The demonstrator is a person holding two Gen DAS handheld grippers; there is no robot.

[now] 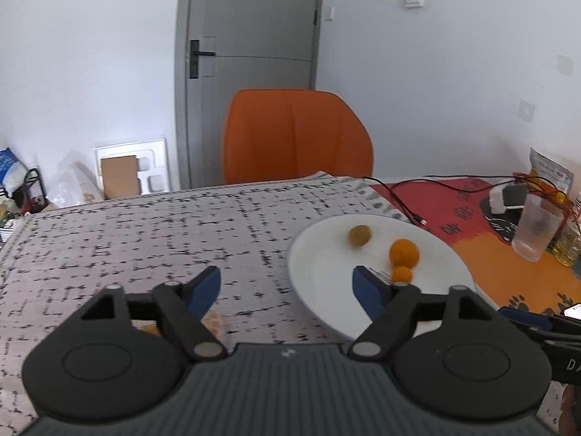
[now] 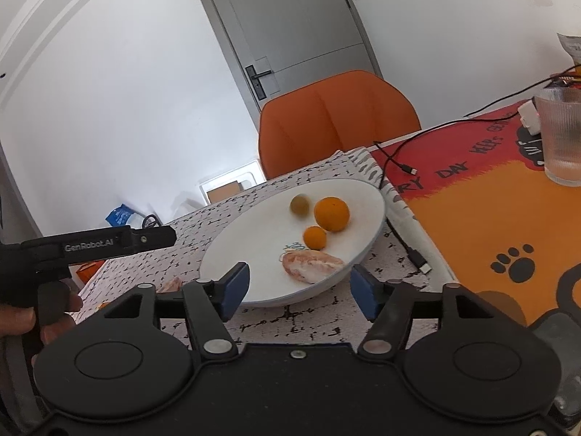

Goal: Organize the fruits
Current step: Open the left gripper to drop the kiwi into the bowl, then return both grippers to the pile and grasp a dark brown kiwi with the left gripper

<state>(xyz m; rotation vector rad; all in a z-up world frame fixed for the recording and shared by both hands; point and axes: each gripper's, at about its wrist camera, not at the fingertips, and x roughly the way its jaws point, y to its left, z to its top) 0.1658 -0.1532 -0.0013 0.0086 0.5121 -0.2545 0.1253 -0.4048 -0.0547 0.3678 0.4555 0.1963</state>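
Note:
A white plate on the patterned cloth holds a large orange, a small orange, a green-brown fruit and a peeled pinkish fruit segment. The plate shows in the left wrist view with the large orange, small orange and green-brown fruit. My left gripper is open and empty, left of the plate. My right gripper is open and empty at the plate's near rim. Loose peeled pieces and orange bits lie on the cloth left of the plate.
An orange chair stands behind the table. A ribbed glass and a white adapter stand on the orange-red mat at right. A black USB cable runs beside the plate. The left gripper's body shows at left.

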